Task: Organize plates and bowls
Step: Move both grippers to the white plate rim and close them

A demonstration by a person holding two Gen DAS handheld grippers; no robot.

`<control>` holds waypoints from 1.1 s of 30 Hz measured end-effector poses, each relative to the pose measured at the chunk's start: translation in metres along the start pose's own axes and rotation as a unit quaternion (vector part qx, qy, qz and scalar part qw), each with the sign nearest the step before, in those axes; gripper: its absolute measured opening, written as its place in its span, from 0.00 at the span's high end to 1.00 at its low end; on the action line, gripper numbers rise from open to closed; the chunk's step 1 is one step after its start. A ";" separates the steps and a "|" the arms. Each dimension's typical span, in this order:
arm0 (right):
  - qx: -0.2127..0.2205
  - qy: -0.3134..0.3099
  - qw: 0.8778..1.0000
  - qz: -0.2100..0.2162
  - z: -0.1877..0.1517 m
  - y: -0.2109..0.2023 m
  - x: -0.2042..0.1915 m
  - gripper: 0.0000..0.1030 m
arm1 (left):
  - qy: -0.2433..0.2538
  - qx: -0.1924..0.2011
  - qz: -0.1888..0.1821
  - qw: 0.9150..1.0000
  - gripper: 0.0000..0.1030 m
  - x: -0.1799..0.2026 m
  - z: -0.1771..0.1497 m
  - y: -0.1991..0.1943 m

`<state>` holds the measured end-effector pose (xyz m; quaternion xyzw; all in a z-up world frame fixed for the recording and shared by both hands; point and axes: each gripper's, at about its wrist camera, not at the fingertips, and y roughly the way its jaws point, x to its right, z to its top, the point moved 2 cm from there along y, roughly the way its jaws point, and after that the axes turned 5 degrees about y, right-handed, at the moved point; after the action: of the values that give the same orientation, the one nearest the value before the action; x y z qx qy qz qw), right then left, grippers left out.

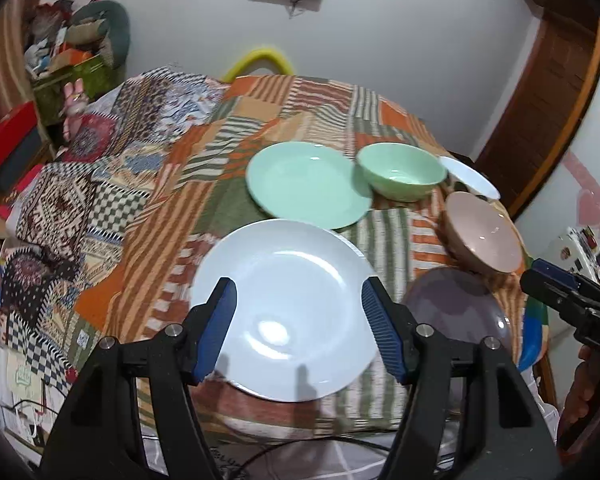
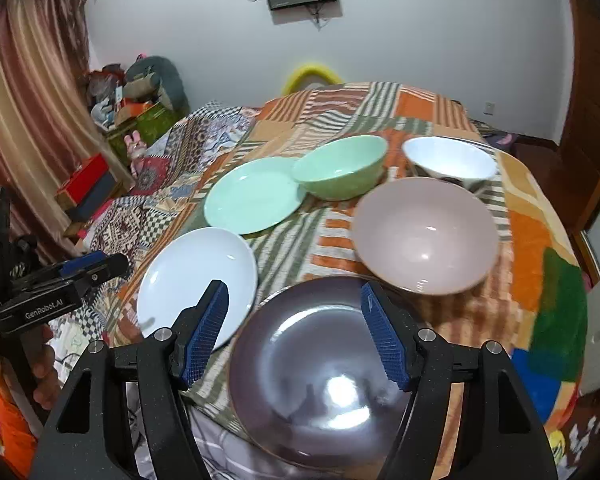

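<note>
On a patchwork-covered table lie a white plate, a green plate, a green bowl, a pink bowl, a white bowl and a dark purple plate. My left gripper is open, hovering above the white plate's near half. My right gripper is open above the purple plate. Each gripper shows at the other view's edge, the right one and the left one.
The patchwork cloth drapes over the table to the left. Cluttered boxes and cushions stand at the back left. A yellow chair back rises behind the table. A wooden door is on the right.
</note>
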<state>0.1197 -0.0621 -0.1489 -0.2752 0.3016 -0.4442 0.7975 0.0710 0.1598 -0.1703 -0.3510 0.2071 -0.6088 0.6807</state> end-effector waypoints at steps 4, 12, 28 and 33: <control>-0.015 -0.013 1.000 0.003 0.002 0.019 -0.018 0.36 | -0.018 -0.011 0.006 1.000 0.37 -0.019 -0.007 0.009; -0.043 -0.032 0.999 0.005 0.001 0.051 -0.039 0.36 | -0.038 -0.040 0.019 0.998 0.37 -0.052 -0.023 0.031; -0.108 -0.025 0.994 0.004 -0.001 0.113 -0.043 0.42 | -0.064 -0.077 0.001 0.995 0.41 -0.081 -0.041 0.070; -0.134 -0.024 0.991 0.007 -0.006 0.127 -0.042 0.56 | -0.067 -0.086 -0.007 0.994 0.59 -0.084 -0.045 0.077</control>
<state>0.1663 0.0314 -0.2327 -0.3877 0.3411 -0.3876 0.7636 0.0768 0.2327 -0.2687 -0.4494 0.2104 -0.5687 0.6560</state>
